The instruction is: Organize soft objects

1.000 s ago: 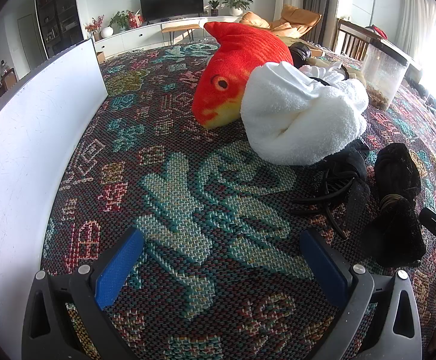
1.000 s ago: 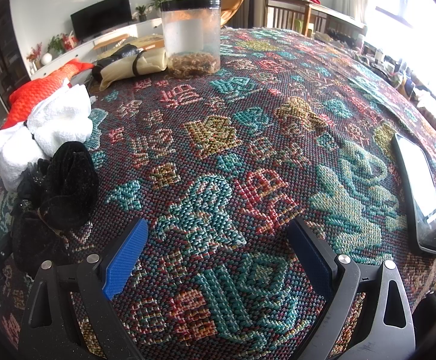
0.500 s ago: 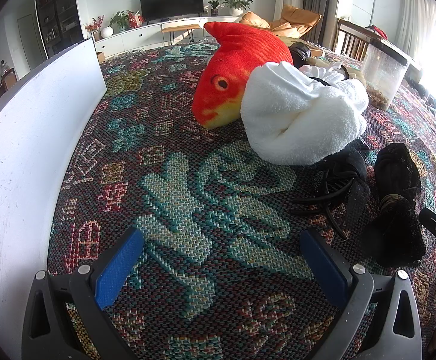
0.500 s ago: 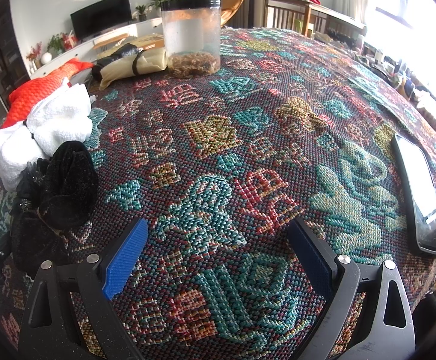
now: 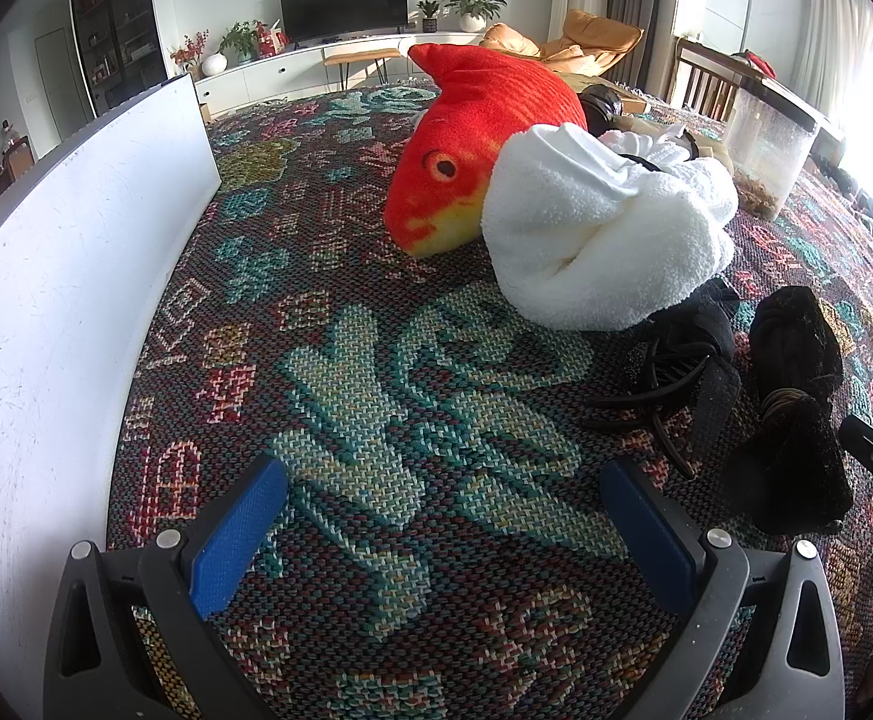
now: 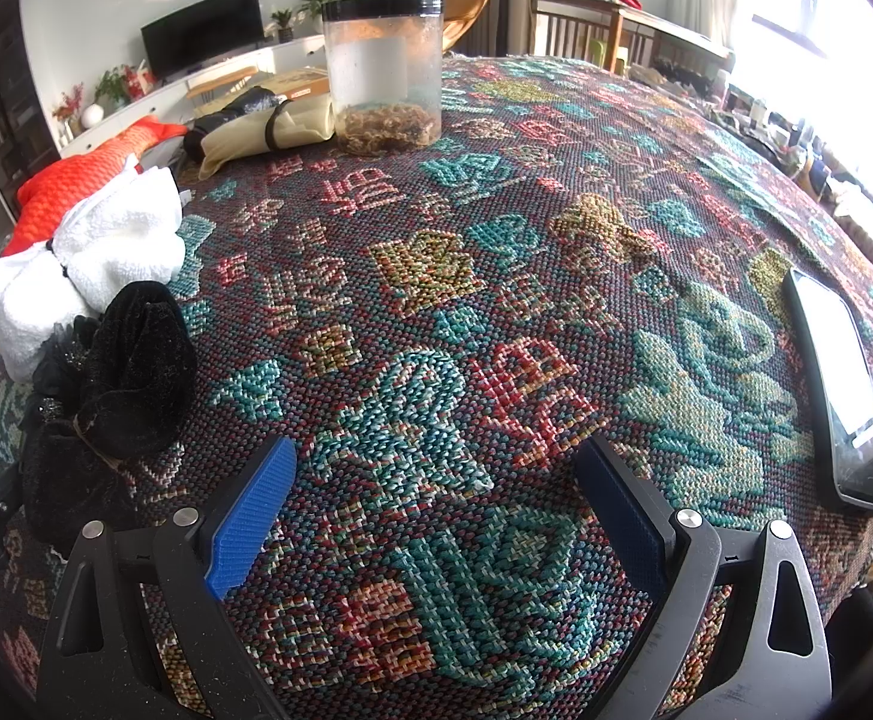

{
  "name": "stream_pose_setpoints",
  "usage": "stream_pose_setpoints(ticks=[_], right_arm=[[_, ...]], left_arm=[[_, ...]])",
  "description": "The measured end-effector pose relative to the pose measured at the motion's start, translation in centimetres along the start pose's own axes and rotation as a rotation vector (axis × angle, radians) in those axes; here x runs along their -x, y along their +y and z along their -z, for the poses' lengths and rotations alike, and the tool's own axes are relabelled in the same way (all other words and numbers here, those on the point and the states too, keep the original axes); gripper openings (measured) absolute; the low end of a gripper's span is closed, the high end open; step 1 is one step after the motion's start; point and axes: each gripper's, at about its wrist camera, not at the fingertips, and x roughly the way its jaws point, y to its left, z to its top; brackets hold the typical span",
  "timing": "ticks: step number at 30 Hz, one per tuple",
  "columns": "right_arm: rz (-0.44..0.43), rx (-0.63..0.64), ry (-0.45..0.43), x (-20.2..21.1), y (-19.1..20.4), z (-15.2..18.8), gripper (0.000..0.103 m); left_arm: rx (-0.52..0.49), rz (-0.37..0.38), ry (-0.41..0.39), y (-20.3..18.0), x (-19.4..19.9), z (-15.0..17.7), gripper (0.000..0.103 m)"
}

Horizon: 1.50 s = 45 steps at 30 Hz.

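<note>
Table point(image 6: 496, 276) under a woven cloth patterned in teal, red and gold. Left gripper point(image 5: 442, 528): fingers spread wide, nothing between them, low over bare cloth at the near edge. Right gripper point(image 6: 433, 495): fingers likewise spread wide and empty, low over bare cloth. Soft objects, clustered at the left of the right view and the right of the left view: an orange plush fish point(image 5: 472, 150), head toward the near left, lying on the cloth; a white towel point(image 5: 604, 240), bunched, resting against the fish's right side and touching it; a black mesh bundle point(image 5: 682, 372) with thin straps, just near of the towel; a black velvet pouch point(image 5: 796, 408), tied at its middle, just right of the mesh bundle and touching it. Farther off: a beige roll point(image 6: 268, 126) bound with a dark band, beside a clear jar point(image 6: 383, 72) with a black lid and brown matter at its bottom. A white board point(image 5: 64, 276) stands upright along the table's left edge. A phone point(image 6: 838, 384) lies face up near the right edge, well apart from the soft objects.
</note>
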Motion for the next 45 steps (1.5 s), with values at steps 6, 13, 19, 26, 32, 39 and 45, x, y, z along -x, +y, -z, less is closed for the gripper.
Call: stream_pose_setpoints(ticks=[6, 13, 19, 26, 32, 39, 45], right_arm=[[0.001, 0.0, 0.0, 0.0, 0.0, 0.0, 0.096], [0.001, 0.0, 0.001, 0.0, 0.0, 0.0, 0.096], [0.001, 0.001, 0.001, 0.0, 0.0, 0.0, 0.096], [-0.001, -0.001, 0.0, 0.0, 0.1, -0.1, 0.096], [-0.082, -0.055, -0.027, 0.8, -1.0, -0.2, 0.095], [-0.435, 0.092, -0.176, 4.8, 2.5, 0.1, 0.095], [-0.493, 0.091, -0.032, 1.3, 5.5, -0.6, 0.094]], left_arm=[[0.0, 0.0, 0.0, 0.0, 0.0, 0.0, 0.103], [0.0, 0.0, 0.0, 0.0, 0.0, 0.0, 0.103], [0.0, 0.0, 0.0, 0.0, 0.0, 0.0, 0.103], [0.0, 0.0, 0.0, 0.0, 0.0, 0.0, 0.103], [0.0, 0.0, 0.0, 0.0, 0.0, 0.0, 0.103], [0.0, 0.0, 0.0, 0.0, 0.0, 0.0, 0.103], [0.0, 0.0, 0.0, 0.0, 0.0, 0.0, 0.103]])
